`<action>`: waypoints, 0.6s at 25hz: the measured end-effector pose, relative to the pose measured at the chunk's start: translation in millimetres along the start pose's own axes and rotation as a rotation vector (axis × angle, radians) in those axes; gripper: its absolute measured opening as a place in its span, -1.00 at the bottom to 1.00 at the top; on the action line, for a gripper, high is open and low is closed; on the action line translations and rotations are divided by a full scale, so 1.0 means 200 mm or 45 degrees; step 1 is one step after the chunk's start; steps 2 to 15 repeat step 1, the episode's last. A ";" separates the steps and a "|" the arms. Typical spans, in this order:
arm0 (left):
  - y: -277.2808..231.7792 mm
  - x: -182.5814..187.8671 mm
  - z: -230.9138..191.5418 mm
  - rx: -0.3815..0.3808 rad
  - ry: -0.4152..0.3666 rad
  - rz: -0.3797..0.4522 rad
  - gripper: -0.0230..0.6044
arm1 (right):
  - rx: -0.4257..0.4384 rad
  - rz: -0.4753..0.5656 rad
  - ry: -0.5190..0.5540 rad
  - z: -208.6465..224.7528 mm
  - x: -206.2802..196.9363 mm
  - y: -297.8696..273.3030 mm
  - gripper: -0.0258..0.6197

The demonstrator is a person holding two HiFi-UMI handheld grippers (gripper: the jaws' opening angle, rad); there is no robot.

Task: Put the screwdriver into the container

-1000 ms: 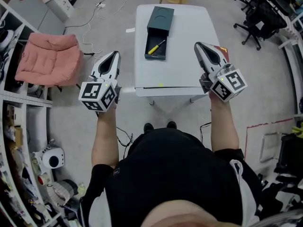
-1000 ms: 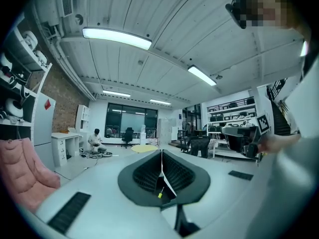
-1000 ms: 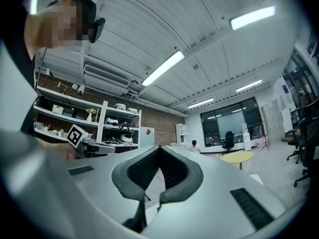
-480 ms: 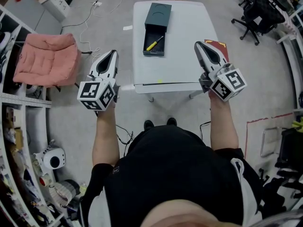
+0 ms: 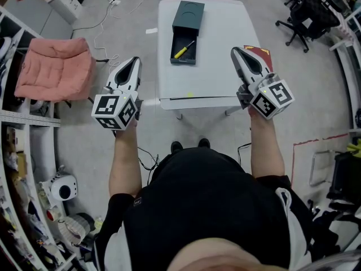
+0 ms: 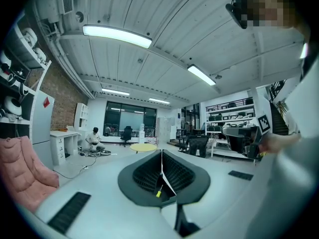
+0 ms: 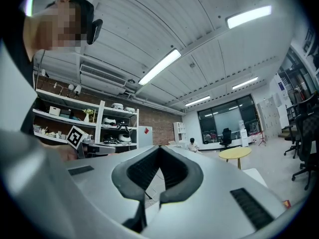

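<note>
Operator standing at a white table (image 5: 225, 33), a hand-held gripper in each hand. The dark container (image 5: 190, 17) stands on the table, its tray drawn open toward the operator. The yellow-handled screwdriver (image 5: 184, 49) lies aslant inside that tray.

The left gripper (image 5: 134, 62) hangs left of the container, nearer the operator and off the table's edge, its jaws closed tip to tip on nothing. The right gripper (image 5: 234, 51) hangs right of the container, over the table, its jaws likewise together and empty.

Judged step: the placing looks complete, with both grippers well apart from the container. The next move appears to call for no grasp. Closing the tray, if wanted, would need only a light push on its front.
</note>
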State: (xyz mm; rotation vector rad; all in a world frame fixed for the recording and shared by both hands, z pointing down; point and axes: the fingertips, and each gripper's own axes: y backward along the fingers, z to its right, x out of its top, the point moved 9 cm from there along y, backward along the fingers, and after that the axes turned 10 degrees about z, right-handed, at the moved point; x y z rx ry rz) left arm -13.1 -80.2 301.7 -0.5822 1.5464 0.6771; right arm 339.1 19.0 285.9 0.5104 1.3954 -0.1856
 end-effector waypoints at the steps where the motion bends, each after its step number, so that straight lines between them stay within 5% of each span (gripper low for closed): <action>1: 0.00 0.00 0.00 -0.001 -0.001 0.000 -0.87 | 0.001 -0.007 0.003 -0.01 0.00 -0.01 -0.83; 15: 0.00 0.00 0.00 -0.001 -0.001 0.000 -0.87 | 0.001 -0.007 0.003 -0.01 0.00 -0.01 -0.83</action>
